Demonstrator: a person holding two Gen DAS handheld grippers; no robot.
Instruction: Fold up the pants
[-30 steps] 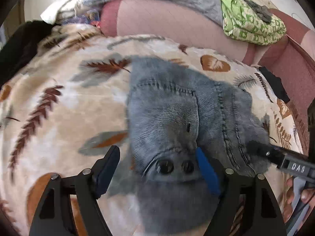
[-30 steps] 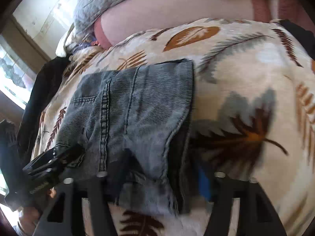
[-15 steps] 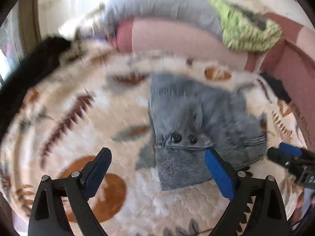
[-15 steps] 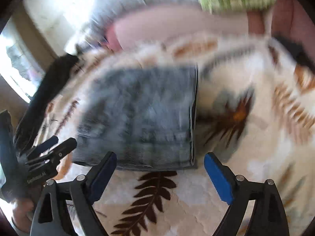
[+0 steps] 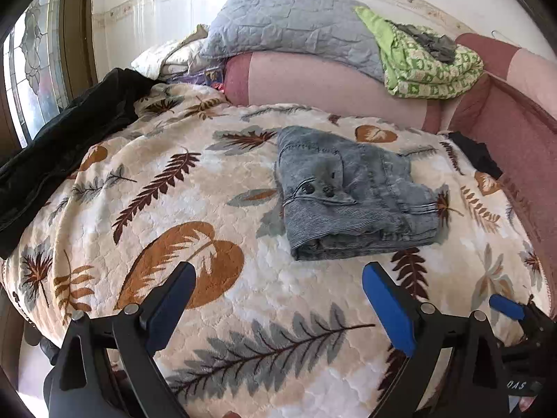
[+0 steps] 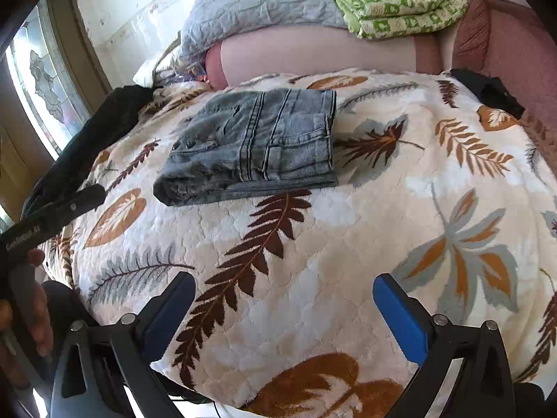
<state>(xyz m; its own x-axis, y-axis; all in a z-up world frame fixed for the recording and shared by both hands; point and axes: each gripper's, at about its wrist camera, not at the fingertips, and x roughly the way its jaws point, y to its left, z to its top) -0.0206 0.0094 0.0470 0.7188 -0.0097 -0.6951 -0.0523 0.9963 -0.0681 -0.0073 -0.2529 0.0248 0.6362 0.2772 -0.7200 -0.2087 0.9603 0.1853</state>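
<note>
Fingers (image 5: 278, 296) back off pants (image 5: 351, 191), blanket (image 5: 174, 209) btwn.

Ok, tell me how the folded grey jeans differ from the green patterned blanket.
The grey jeans lie flat on the leaf-print bedspread; the green patterned blanket sits higher, on the pink bolster behind.
The jeans are plain faded denim with seams and two buttons; the blanket has a green-and-white print.
The jeans carry nothing; the blanket has a dark grey cloth on top.
Both are folded into compact stacks.
</note>
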